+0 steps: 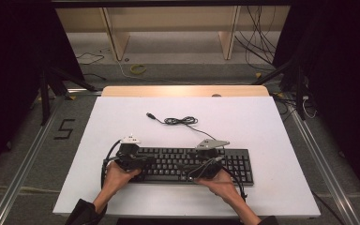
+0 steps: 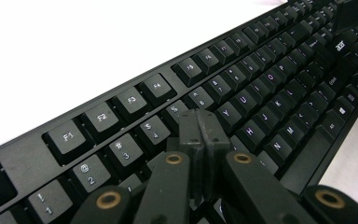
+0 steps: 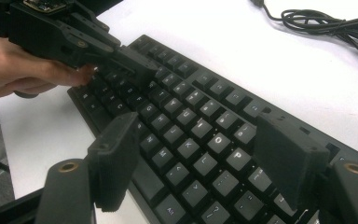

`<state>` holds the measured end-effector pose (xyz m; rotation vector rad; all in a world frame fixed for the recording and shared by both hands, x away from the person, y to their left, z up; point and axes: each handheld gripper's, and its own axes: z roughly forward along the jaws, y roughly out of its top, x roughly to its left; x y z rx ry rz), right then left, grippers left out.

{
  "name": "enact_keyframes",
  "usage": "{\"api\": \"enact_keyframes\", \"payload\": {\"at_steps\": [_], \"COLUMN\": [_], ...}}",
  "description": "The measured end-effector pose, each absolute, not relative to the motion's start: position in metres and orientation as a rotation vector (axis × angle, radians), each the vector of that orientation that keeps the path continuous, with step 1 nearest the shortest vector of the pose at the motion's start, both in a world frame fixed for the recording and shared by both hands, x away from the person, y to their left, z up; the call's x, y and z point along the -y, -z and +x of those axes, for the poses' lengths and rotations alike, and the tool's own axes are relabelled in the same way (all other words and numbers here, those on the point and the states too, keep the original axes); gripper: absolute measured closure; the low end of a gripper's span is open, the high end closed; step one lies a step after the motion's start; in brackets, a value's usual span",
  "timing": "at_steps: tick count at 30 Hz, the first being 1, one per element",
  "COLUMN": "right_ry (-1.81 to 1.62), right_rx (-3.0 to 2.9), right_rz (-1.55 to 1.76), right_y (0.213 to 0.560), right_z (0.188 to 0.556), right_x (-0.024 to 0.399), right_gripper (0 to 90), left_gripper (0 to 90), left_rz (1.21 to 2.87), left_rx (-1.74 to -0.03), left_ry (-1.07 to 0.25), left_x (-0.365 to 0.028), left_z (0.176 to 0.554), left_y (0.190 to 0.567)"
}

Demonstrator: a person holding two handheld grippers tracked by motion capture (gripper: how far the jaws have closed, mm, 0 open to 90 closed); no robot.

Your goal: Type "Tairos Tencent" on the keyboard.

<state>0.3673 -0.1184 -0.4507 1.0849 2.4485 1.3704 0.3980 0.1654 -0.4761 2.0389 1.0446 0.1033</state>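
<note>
Left gripper (image 2: 200, 133), jaws closed together, rests over the keyboard (image 1: 187, 165) keys. Right gripper (image 3: 200, 154) hovers spread open above it.

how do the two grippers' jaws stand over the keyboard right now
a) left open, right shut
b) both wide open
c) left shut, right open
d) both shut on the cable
c: in the left gripper view the left gripper has its two pads pressed together with nothing between them, above the keyboard; in the right gripper view the right gripper has its jaws standing far apart over the keys.
</note>
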Motion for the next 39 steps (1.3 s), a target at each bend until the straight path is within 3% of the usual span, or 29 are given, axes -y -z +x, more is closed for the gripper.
{"api": "enact_keyframes", "payload": {"at_steps": [18,31,39], "right_ry": [-1.369,-1.364,-1.368], "right_rx": [-2.438,-2.431,-2.43], "right_rz": [1.089,1.095,1.09], "right_y": [0.45,0.45,0.448], "right_z": [0.367,0.369,0.372], "right_x": [0.121,0.12,0.117], "right_gripper": [32.5,32.7,32.9], "left_gripper": [88.9,74.9,56.1], "left_rz": [2.054,1.994,1.958], "left_rx": [-1.072,-1.077,-1.081], "left_ry": [-0.115,-0.104,-0.085], "left_x": [-0.163,-0.172,-0.176], "left_z": [0.397,0.395,0.392], "left_y": [0.479,0.47,0.465]}}
